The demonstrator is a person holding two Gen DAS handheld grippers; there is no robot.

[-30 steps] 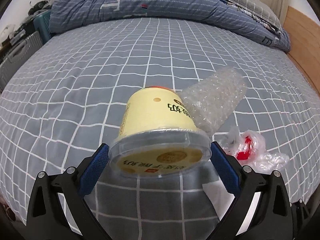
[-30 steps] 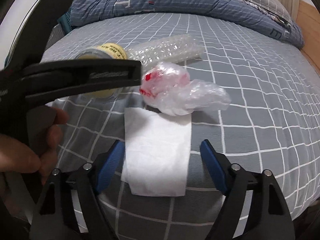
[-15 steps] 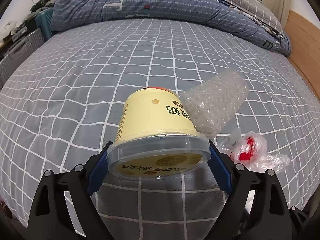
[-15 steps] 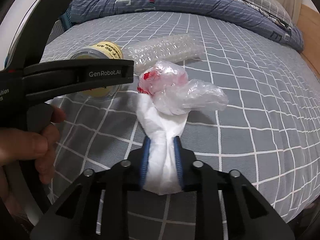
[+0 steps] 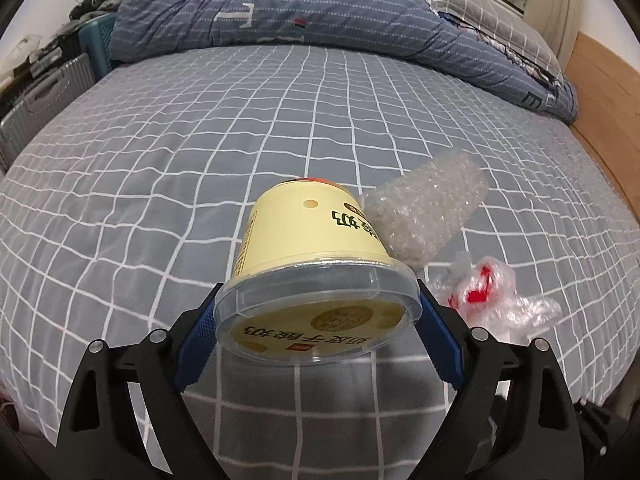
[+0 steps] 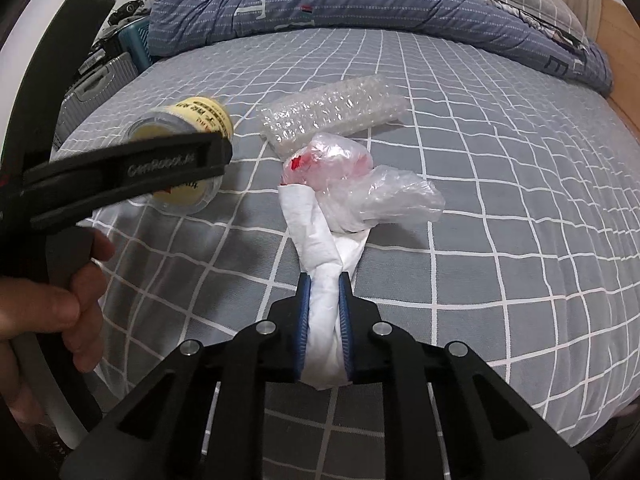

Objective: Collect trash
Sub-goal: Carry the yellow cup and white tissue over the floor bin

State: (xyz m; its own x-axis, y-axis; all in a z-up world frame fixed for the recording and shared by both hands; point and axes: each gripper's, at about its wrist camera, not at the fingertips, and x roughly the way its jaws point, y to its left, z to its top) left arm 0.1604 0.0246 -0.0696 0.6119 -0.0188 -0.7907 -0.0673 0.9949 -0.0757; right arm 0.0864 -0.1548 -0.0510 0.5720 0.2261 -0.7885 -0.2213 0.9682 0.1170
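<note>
A yellow cup [image 5: 312, 232] with a clear lid is tilted toward the camera, and my left gripper [image 5: 318, 320] is shut on the lid's rim, blue pads pressing both sides. The right wrist view has the same cup [image 6: 200, 112] behind the left gripper's black arm. My right gripper [image 6: 323, 280] is closing tight on a bunched white tissue [image 6: 312, 224], which lies on the grey checked bed. A crumpled clear plastic bag [image 6: 360, 184] with red print rests on the tissue's far end. Beyond it lies a roll of bubble wrap [image 6: 332, 114], which touches the cup's right side [image 5: 428, 208].
A blue quilt [image 5: 300, 12] and a checked pillow [image 5: 492, 12] are heaped at the bed's far end. A wooden board [image 5: 600, 92] runs along the right. A grey suitcase [image 5: 36, 100] stands off the left edge. A person's hand [image 6: 48, 308] grips the left tool.
The right jaws closed from wide open onto the flat tissue and bunched it into a strip. The left jaws closed onto the cup's lid and rose slightly with it.
</note>
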